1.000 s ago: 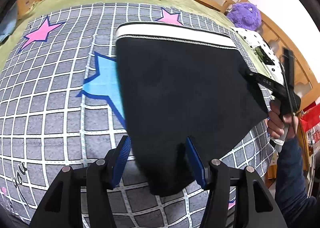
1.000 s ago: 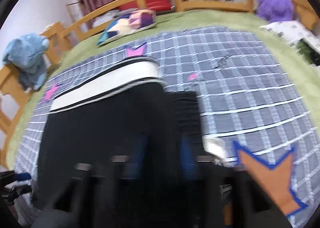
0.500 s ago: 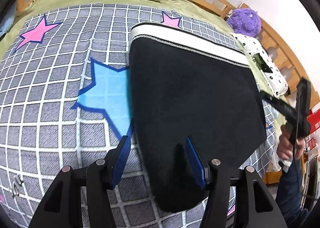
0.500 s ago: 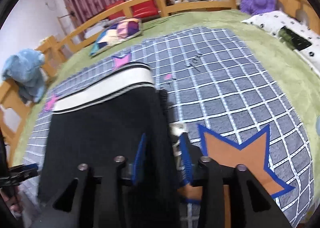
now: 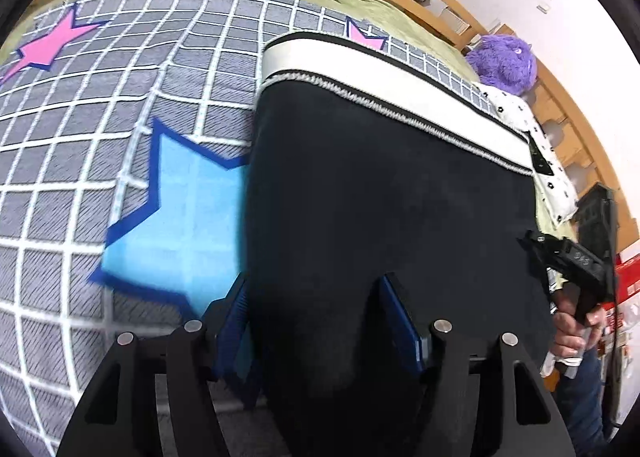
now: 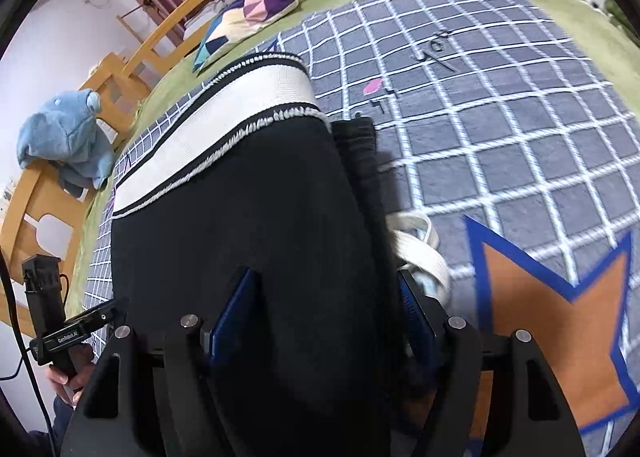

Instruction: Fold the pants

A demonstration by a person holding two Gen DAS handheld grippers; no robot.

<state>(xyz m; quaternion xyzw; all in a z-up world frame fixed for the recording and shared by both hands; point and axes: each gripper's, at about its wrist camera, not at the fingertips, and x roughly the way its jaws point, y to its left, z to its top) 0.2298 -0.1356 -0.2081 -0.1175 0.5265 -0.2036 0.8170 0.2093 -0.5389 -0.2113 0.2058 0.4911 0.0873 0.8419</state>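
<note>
Pants (image 5: 384,217) run straight ahead toward white waistband (image 5: 392,93), near hem between spread fingers of left gripper (image 5: 320,325) and right gripper (image 6: 320,313).

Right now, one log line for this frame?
task: fold pants | left gripper: open around pants | right gripper: open around pants | surface: blanket

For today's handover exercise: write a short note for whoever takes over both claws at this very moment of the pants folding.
Left claw: open, blue pads either side of the near edge of the black pants.
Right claw: open, straddling the pants' right edge.
Pants: lying on the grid blanket, white waistband at the far end.
Done: pants appear folded at least once, spread fairly flat.
Left: probably close both claws on the near edge and fold it towards the waistband.
</note>
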